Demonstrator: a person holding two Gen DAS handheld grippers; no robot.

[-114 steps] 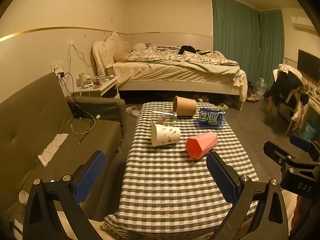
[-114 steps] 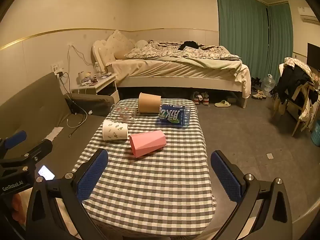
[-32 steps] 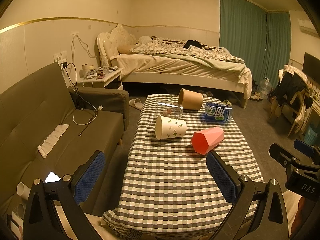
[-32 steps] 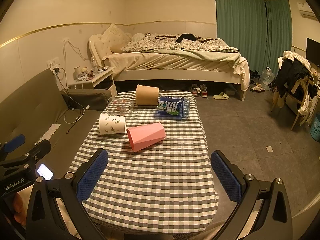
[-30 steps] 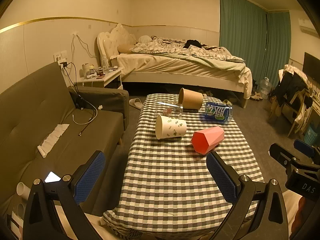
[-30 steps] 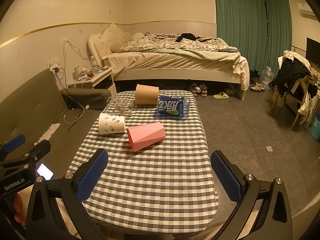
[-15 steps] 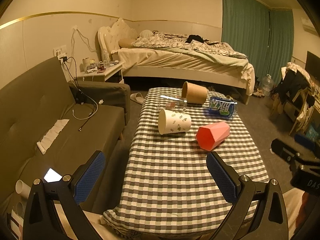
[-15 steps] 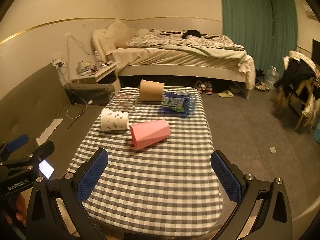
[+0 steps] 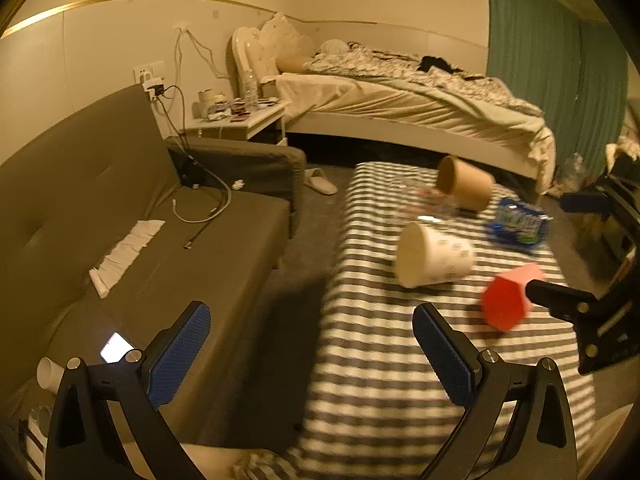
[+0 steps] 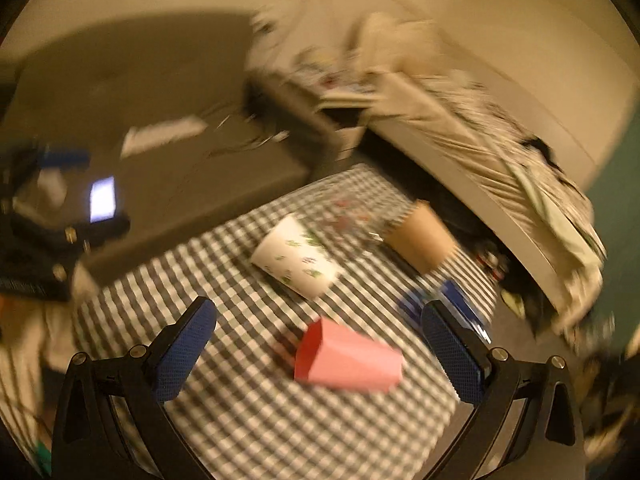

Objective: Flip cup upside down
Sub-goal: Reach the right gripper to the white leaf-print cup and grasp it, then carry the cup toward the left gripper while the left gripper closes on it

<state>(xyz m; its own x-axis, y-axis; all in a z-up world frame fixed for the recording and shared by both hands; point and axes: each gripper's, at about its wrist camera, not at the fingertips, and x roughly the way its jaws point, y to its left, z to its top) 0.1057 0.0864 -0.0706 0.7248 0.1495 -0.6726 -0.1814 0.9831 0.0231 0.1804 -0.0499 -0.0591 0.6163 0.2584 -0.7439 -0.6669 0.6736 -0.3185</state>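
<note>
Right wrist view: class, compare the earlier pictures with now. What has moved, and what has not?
The right gripper has swung in over the table and tilted, its open jaws now framing the pink cup. Nothing is gripped. The pink cup, white cup and brown cup lie on their sides as before; the left gripper stays open.

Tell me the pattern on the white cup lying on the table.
Small green leafy sprigs on the white cup; clearest in the right wrist view.

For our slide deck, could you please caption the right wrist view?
Open right gripper over pink faceted cup lying sideways on checked tablecloth.
</note>
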